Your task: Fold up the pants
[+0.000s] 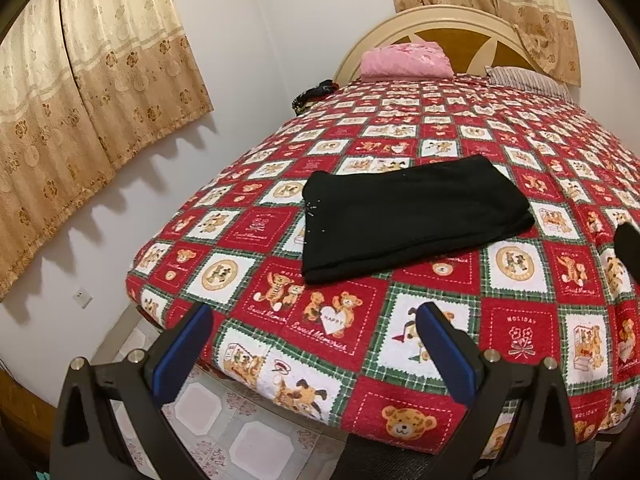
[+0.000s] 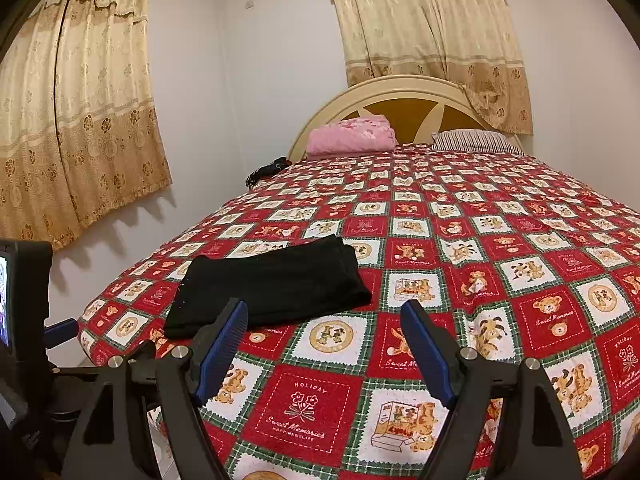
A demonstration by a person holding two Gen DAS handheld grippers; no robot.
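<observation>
The black pants lie folded into a flat rectangle on the red teddy-bear quilt, near the bed's front left corner. They also show in the right wrist view. My left gripper is open and empty, held above the bed's front edge, short of the pants. My right gripper is open and empty, above the quilt, just right of and nearer than the pants. The right gripper's dark tip shows at the right edge of the left wrist view.
A pink folded blanket and a striped pillow lie by the headboard. Curtains hang on the left wall. Tiled floor lies below the bed's front corner. A dark bundle sits at the bed's far left side.
</observation>
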